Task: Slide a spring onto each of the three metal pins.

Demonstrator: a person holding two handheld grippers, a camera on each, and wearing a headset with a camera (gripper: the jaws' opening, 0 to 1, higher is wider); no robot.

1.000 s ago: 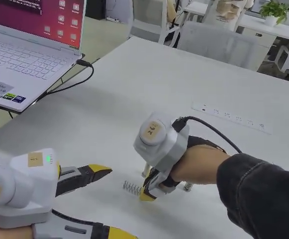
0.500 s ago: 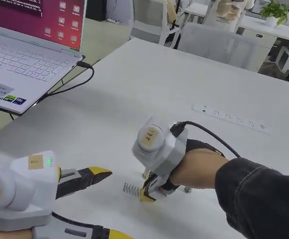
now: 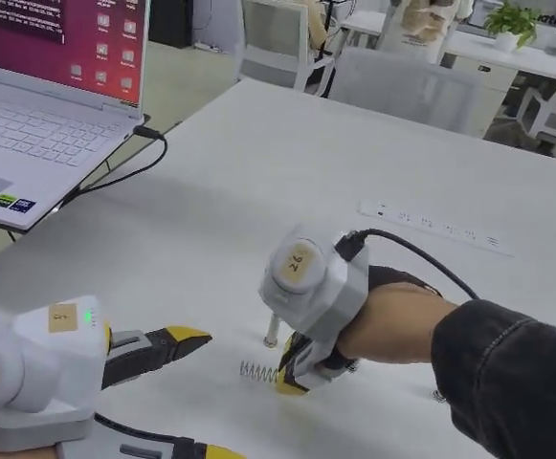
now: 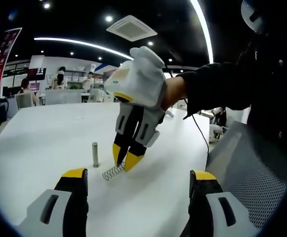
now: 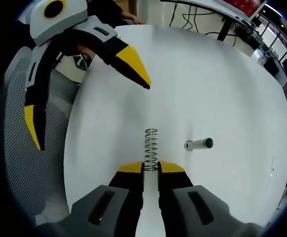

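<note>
Right gripper (image 5: 151, 167) edged off the pin (image 5: 198, 144), seemingly.
Clamped on spring (image 5: 151, 144); pin at 2 o'clock; align, thread next. Left gripper (image 4: 138, 174) gapes.

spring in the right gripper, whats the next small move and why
Probably lift and tip the spring upright over the pin: the right gripper is shut on one end, the spring juts out sideways, and the bare pin stands close beside it.

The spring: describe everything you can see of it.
The spring is a thin, bare-metal wire coil, silvery, slim and straight. One end is pinched between the yellow tips of the right hand-held gripper; the rest juts out free, low over the white table. An upright metal pin stands beside it, apart.
</note>
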